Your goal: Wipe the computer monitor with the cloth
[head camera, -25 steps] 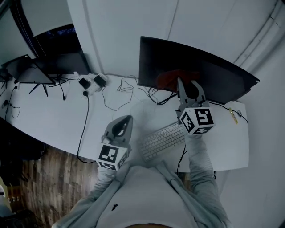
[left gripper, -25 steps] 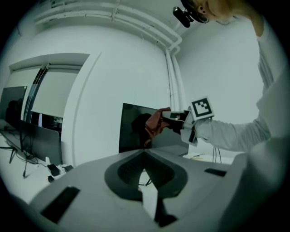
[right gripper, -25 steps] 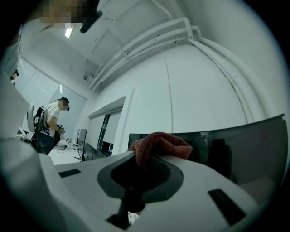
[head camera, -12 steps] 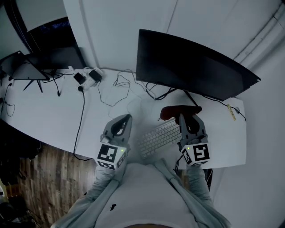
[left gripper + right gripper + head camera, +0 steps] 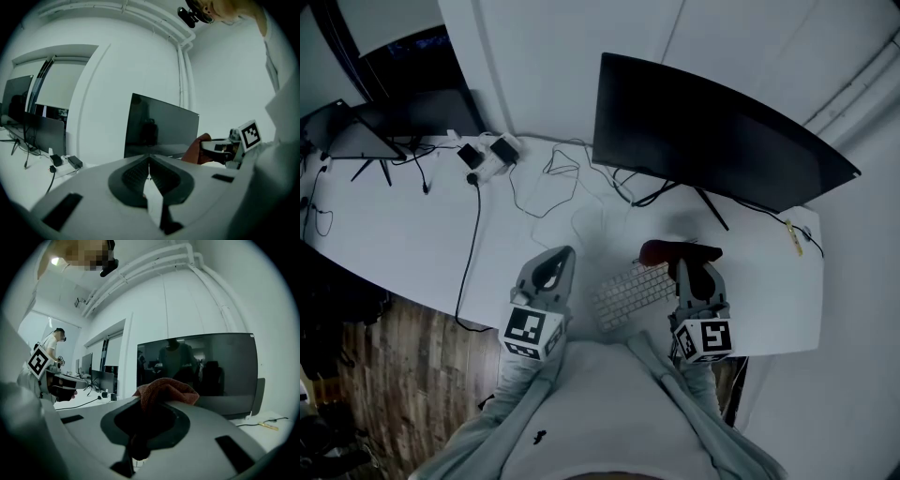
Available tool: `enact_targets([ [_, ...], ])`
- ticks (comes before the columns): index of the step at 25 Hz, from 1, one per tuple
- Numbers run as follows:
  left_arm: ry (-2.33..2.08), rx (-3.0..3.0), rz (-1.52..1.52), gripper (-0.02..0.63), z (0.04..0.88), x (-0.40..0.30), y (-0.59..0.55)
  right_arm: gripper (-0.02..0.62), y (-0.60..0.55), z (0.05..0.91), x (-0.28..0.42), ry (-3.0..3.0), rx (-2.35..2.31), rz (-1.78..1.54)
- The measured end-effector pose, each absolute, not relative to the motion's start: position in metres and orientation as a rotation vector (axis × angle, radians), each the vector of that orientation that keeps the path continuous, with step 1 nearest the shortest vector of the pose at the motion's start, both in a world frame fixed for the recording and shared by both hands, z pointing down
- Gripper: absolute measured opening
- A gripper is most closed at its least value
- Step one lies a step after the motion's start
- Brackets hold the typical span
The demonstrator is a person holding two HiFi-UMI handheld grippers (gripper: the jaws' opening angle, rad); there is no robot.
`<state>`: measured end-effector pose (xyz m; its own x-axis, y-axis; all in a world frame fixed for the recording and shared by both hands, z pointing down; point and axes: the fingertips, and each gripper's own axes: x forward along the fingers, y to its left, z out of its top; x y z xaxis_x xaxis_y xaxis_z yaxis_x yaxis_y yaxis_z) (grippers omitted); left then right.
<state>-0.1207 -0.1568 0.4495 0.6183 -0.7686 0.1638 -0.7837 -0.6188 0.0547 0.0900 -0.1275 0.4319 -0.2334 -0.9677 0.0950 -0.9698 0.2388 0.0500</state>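
The person stands at a white desk [image 5: 412, 239] with a gripper in each hand, both held low in front of the body. The right gripper [image 5: 687, 268] is clamped on the red cloth [image 5: 667, 251]. In the right gripper view the right gripper [image 5: 152, 405] has the cloth [image 5: 165, 389] pinched between its jaws, with a bunched fold pushed up and out past the tips. From above, the cloth sits at the front of that gripper, over the desk just past the right end of the keyboard [image 5: 626, 294] and near the foot of the monitor stand. It is clear of the monitor [image 5: 712, 141], lower than the dark screen and on the person's side of it. I can't tell whether the cloth brushes the desk top.

The left gripper [image 5: 555, 270] hangs over the desk edge to the left of the keyboard, well apart from the cloth. In the left gripper view the left gripper [image 5: 149, 167] has its jaws pressed together with nothing between them. That view also shows the monitor [image 5: 159, 125] ahead, with the cloth [image 5: 196, 149] and the right gripper [image 5: 219, 147] off to the right.

The monitor [image 5: 201, 365] fills the middle of the right gripper view behind the cloth, its screen dark and showing dim reflections. Loose cables [image 5: 546, 192] trail across the desk to a power strip [image 5: 492, 153] near the wall, and a second dark screen [image 5: 422, 112] stands further left.
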Motion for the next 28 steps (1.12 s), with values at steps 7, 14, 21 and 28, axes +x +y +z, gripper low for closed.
enact_targets([
  [7, -1.314, 2.706, 0.218, 0.02, 0.4557, -0.1244, -0.1542, 0.037, -0.1246, 0.44, 0.088, -2.39, 1.861, 0.032],
  [14, -1.312, 2.726, 0.23, 0.021, 0.453, -0.1242, -0.1547, 0.037, -0.1231, 0.4402, 0.0912, -2.385, 1.873, 0.039],
  [21, -1.297, 2.735, 0.242, 0.021, 0.4525, -0.1232, -0.1546, 0.037, -0.1179, 0.4372, 0.0918, -2.421, 1.873, 0.025],
  [28, -1.302, 2.731, 0.222, 0.02, 0.4503, -0.1245, -0.1581, 0.037, -0.1219, 0.435, 0.0904, -2.435, 1.862, 0.028],
])
